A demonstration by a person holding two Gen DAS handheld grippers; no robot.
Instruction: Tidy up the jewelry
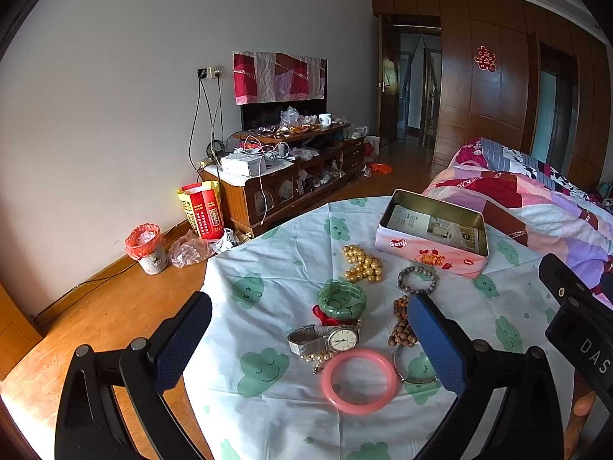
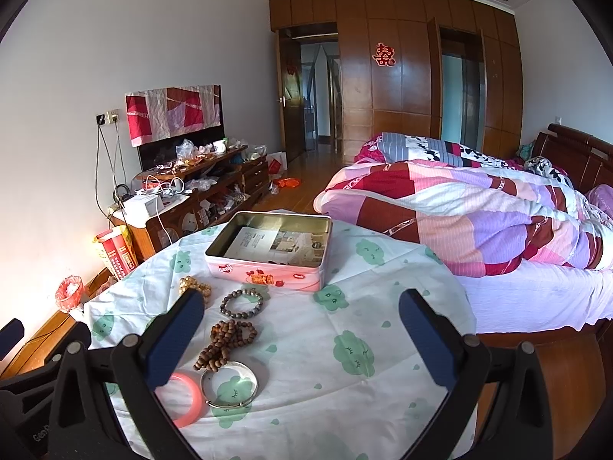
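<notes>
Both grippers hover empty over the jewelry, nothing picked yet.

I hold the left gripper [image 1: 310,341] with jaws wide above the watch [image 1: 329,339], pink bangle [image 1: 359,380] and green bangle [image 1: 341,297]; the right gripper [image 2: 302,329] hangs wide too, framing bare cloth beside the wooden beads [image 2: 224,341] and silver bangle [image 2: 230,387]. Everything lies loose on the desk [image 2: 383,306], apart from the open pink tin [image 2: 268,253] at the far edge, which I judge to be where the pieces belong, so I'd start with the nearest.
</notes>
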